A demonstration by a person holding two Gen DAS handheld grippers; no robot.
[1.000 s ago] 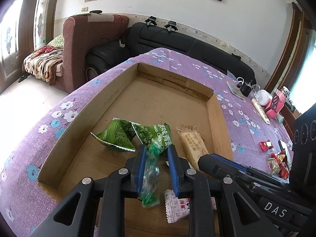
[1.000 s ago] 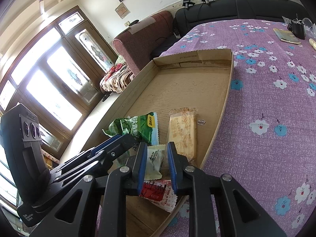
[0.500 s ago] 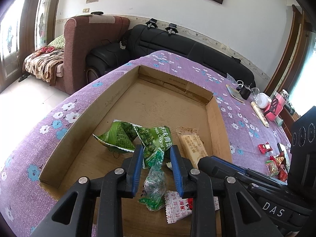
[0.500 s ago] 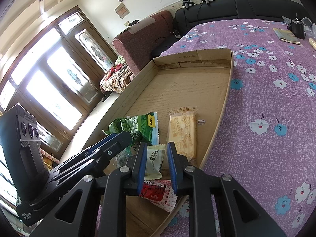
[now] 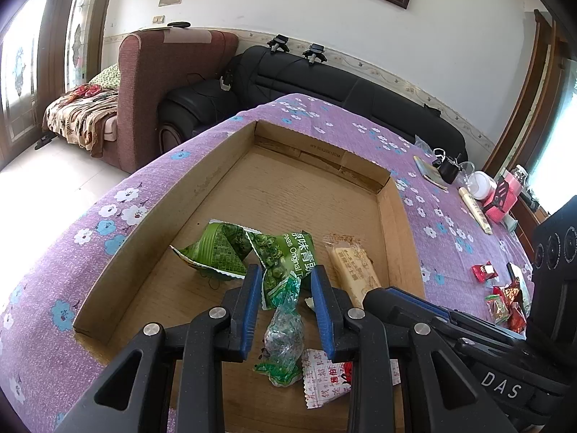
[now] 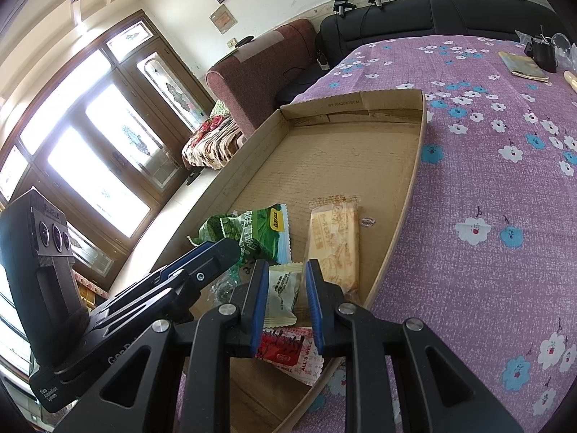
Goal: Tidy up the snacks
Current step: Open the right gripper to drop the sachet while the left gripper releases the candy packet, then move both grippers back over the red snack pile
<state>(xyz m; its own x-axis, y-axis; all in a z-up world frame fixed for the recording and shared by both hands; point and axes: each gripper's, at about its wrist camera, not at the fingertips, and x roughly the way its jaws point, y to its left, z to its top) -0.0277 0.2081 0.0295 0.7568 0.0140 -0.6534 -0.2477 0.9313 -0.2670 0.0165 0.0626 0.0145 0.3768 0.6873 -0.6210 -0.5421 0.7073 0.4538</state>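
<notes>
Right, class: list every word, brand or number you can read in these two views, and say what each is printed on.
"DAS": right hand-held gripper body.
"eas Original": green pea snack bag; its Chinese characters are partly hidden.
"ALL'S WELL": red-and-white wrapper.
Number line on the cardboard box wall: too small to read surely.
Beige biscuit pack, white sachet: print blurred.

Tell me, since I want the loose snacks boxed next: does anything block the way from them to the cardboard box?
Nothing visible does. The loose snacks lie on the purple cloth beside the box, whose wall is low and top open.
</notes>
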